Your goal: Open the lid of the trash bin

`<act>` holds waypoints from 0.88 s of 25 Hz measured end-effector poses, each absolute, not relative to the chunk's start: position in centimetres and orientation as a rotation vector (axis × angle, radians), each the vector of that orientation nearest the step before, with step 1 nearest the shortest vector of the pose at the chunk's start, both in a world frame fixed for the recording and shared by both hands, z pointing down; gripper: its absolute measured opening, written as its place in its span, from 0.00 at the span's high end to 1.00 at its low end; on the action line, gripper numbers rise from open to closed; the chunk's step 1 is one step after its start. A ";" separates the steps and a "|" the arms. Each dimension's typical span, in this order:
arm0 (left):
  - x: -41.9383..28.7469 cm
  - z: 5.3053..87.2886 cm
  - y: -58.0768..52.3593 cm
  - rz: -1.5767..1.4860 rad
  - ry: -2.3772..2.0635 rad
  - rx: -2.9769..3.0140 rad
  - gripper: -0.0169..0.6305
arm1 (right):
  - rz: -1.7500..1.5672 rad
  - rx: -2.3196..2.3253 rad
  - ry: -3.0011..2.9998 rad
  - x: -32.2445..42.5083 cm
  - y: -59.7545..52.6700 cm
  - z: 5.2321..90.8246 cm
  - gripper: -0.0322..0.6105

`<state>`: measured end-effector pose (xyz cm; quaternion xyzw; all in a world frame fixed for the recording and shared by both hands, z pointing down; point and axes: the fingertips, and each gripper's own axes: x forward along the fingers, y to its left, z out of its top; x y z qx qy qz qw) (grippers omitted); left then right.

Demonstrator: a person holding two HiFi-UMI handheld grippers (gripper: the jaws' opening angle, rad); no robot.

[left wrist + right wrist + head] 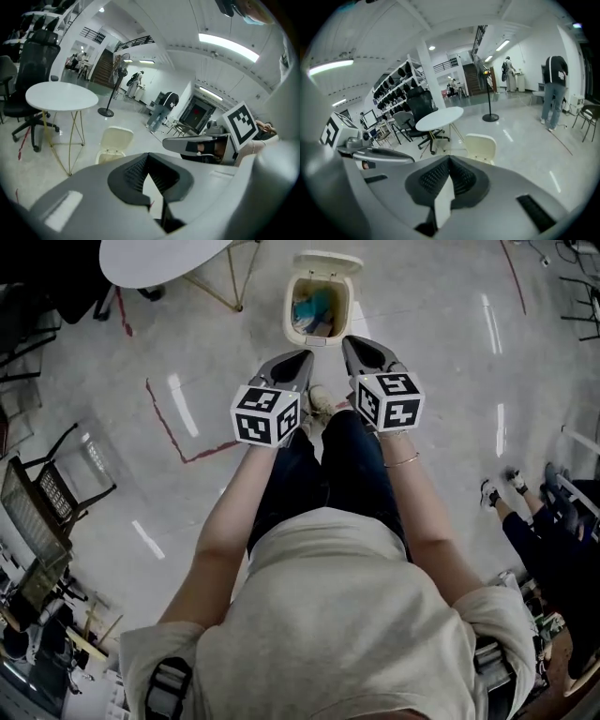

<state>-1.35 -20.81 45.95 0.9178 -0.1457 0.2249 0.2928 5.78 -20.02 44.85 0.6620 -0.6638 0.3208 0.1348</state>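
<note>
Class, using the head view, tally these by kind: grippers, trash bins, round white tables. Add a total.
grippers: 2 (left gripper, right gripper)
trash bin: 1
round white table: 1
Total: 4

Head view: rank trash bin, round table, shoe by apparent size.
1. Cream plastic trash bin, lid up.
2. Round white-topped table; cropped at the frame edge, so close to the bin, unsure.
3. White shoe, clearly smallest.
</note>
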 end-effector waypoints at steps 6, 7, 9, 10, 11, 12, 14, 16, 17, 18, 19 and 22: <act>-0.2 39.6 -22.5 0.532 -0.393 2.538 0.96 | 0.781 1.949 -1.979 7.7 -20.8 37.8 0.94; -0.1 38.7 -22.5 0.515 -0.397 2.548 0.96 | 0.764 1.963 -1.994 7.8 -20.7 36.8 0.94; 0.0 37.2 -22.6 0.474 -0.408 2.564 0.96 | 0.727 2.001 -2.033 8.1 -20.5 34.9 0.94; 0.0 36.5 -22.8 0.455 -0.414 2.573 0.96 | 0.696 2.012 -2.052 8.2 -20.6 33.9 0.94; 0.0 35.9 -23.0 0.439 -0.420 2.582 0.96 | 0.660 2.011 -2.070 8.2 -20.7 32.9 0.94; 0.0 35.2 -23.1 0.426 -0.424 2.593 0.96 | 0.626 2.002 -2.091 8.0 -20.8 32.0 0.94; -0.1 33.8 -22.9 0.401 -0.421 2.616 0.96 | 0.574 1.976 -2.134 7.4 -20.7 30.2 0.94; -0.1 32.7 -22.4 0.374 -0.411 2.637 0.96 | 0.535 1.949 -2.166 6.6 -20.4 29.0 0.94; -0.2 32.3 -22.2 0.365 -0.409 2.648 0.96 | 0.521 1.936 -2.176 6.2 -20.2 28.6 0.94; -0.3 32.0 -22.1 0.360 -0.412 2.658 0.96 | 0.510 1.924 -2.184 5.9 -20.1 28.3 0.94; -0.4 31.7 -22.0 0.356 -0.419 2.666 0.96 | 0.503 1.915 -2.190 5.5 -19.9 28.1 0.94; -0.5 31.1 -21.8 0.342 -0.450 2.676 0.96 | 0.488 1.893 -2.205 4.6 -19.7 27.7 0.94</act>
